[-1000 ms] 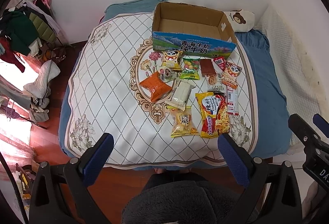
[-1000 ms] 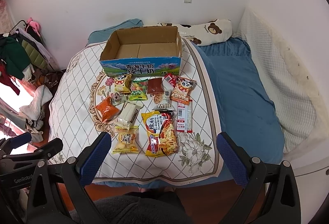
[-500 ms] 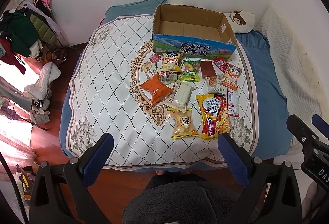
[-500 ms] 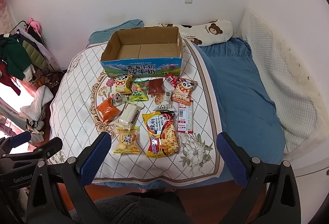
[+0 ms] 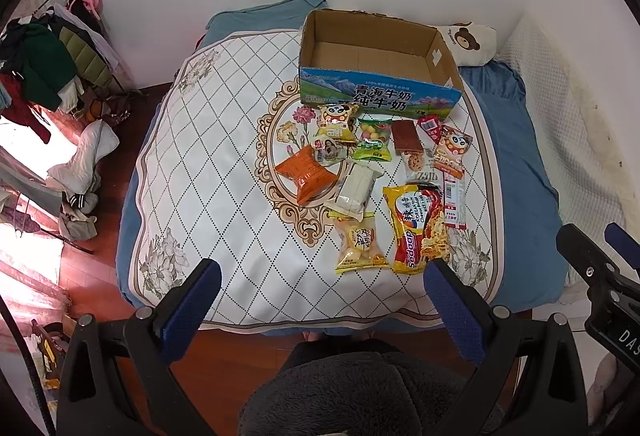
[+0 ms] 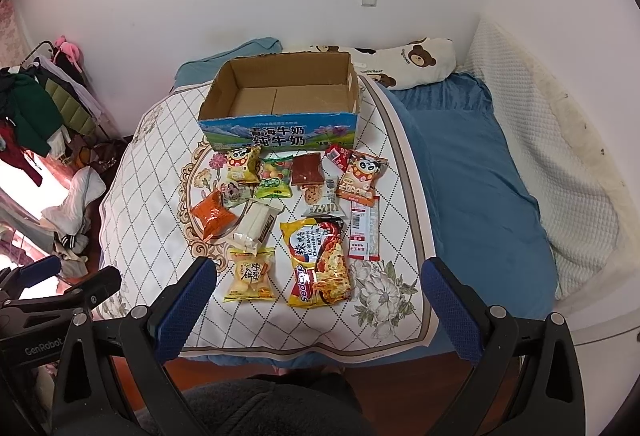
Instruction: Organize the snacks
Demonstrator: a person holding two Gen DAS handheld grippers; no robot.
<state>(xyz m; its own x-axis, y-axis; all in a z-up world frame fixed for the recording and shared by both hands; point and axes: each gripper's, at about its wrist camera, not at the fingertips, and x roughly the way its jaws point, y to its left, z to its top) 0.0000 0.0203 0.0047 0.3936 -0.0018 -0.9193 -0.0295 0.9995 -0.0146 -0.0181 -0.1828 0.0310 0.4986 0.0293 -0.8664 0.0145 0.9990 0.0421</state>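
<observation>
Both hand-held grippers, left gripper (image 5: 320,286) and right gripper (image 6: 318,284), hover wide open and empty above the bed's near edge. Foil snack packets (image 6: 316,262) lie clustered before the seemingly empty open brown cardboard box (image 6: 280,98). Nothing's packed; next, descend onto the nearest packet.

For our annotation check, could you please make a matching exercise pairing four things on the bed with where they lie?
Things:
1. box
2. noodle pack
3. orange bag
4. bear pillow

Places:
A. left edge of the snack pile
B. by the wall, behind the box
C. nearest the right gripper
D. just behind the snacks, empty

Pairs: 1-D, 2-C, 3-A, 4-B
</observation>
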